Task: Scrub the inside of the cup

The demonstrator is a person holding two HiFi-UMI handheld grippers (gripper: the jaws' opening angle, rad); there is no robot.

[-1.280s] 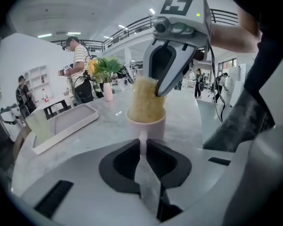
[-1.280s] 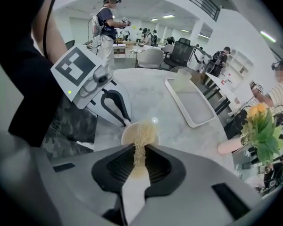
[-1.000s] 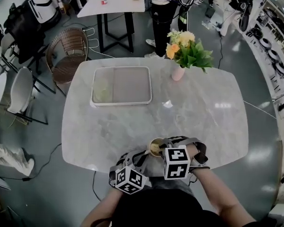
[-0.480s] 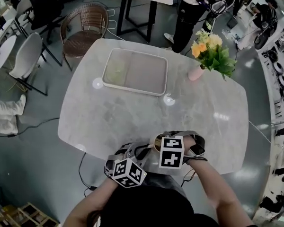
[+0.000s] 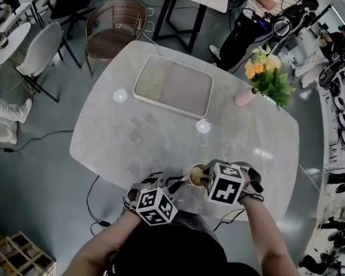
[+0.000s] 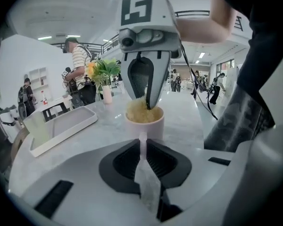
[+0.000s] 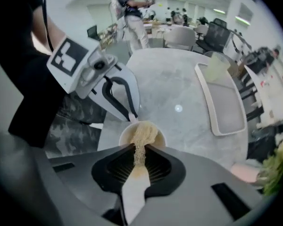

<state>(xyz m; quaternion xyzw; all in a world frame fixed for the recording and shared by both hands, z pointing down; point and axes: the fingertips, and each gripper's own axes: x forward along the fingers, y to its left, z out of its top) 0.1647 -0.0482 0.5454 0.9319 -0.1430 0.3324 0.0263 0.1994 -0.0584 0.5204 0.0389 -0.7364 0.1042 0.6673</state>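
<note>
The cup [image 5: 195,175] stands at the near edge of the marble table [image 5: 132,137], right in front of me, between my two grippers. From the head view I only see its rim and a bit of tan inside, with my right gripper [image 5: 202,178] leaning over it. The right gripper view shows more: my jaws are clamped on a tan fibrous scrubber [image 7: 142,138], which reaches down into the cup and fills most of its mouth. The left gripper view shows my left gripper [image 6: 142,138] pinched on a thin white part of the cup's side; handle or wall, I cannot tell which.

Farther out on the table lies a shallow tray [image 5: 184,91]. The head view gives only a greenish patch at one end of it; the left gripper view shows a pale green see-through container [image 6: 37,126] standing there. Off to the right is a pink vase [image 5: 244,96] holding yellow flowers.
</note>
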